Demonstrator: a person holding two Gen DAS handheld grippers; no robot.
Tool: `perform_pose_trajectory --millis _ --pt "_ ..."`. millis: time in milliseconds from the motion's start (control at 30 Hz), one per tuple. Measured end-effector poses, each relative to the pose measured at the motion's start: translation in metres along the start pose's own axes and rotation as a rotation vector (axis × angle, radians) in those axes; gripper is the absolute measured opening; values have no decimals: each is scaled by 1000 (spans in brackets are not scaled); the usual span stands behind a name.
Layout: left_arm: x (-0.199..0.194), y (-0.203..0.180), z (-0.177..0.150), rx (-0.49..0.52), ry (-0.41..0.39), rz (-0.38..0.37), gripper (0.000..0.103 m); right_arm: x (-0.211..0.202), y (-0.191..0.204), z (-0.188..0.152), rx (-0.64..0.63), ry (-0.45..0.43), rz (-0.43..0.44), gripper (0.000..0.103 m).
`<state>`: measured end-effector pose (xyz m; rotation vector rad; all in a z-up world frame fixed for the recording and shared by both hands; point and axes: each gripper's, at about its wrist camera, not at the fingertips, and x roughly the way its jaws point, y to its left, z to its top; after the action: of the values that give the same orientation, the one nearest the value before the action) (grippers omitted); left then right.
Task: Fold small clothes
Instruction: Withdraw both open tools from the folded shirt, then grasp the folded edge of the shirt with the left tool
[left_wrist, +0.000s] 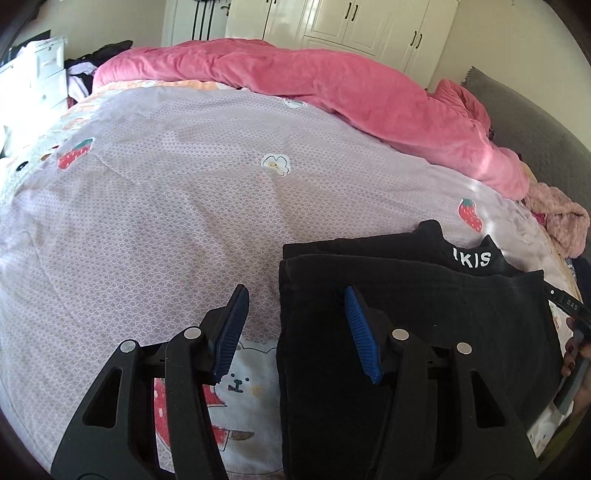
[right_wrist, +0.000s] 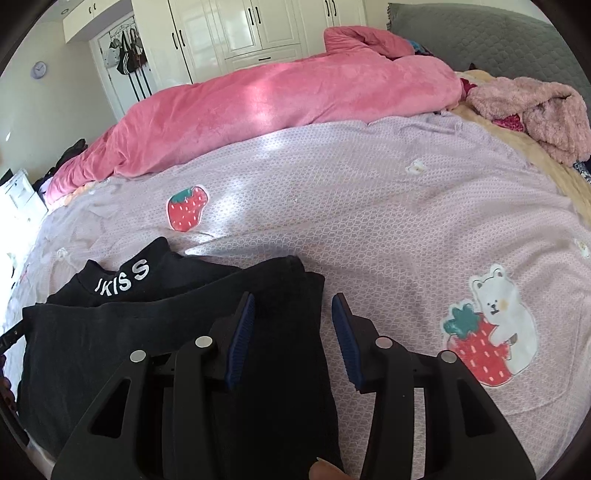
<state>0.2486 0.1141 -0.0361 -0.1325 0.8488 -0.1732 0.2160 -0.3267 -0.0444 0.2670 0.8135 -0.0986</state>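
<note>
Now one folded black knit garment (left_wrist: 417, 332) with white collar lettering lies on the lilac patterned bedsheet (left_wrist: 166, 221), near its front edge. Two grippers are over it: the left gripper (left_wrist: 295, 317) straddles the garment's left edge, jaws wide and holding nothing; the right gripper (right_wrist: 293, 325) straddles its right edge, jaws likewise wide and empty. One rumpled pink fleece blanket (right_wrist: 258, 103) runs along the far side, and one fuzzy pale-pink garment (right_wrist: 535, 114), possibly a robe, sits heaped by the grey headboard (right_wrist: 491, 33).
</note>
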Motion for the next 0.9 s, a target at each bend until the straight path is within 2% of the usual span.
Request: perform_pose_trajectory --millis 33,100,133,167,300,333,500,667,900 --pt "1 -1 1 3 0 1 46 0 2 -2 -10 -2 3 22" --pt "1 -4 0 15 -3 1 42 -1 5 -3 -30 -13 -3 18" --pt "1 -5 0 21 -3 1 36 -3 7 -4 -39 -22 -5 12" --pt "1 -6 0 25 -6 0 34 -5 8 -5 -42 -28 -3 11" --pt "-2 -11 -1 33 -20 -8 8 -14 12 -8 -67 -64 5 9" --pt "-3 -13 -1 39 -24 -4 5 -17 13 -8 -75 -74 4 8" --pt "-23 -16 5 55 -96 -19 3 -33 8 -9 -47 -139 23 7" --pt "-37 -18 17 54 -155 -27 3 -45 -3 4 10 -205 52 7" --pt "-15 -19 21 61 -133 7 3 -30 -2 12 0 -201 10 7"
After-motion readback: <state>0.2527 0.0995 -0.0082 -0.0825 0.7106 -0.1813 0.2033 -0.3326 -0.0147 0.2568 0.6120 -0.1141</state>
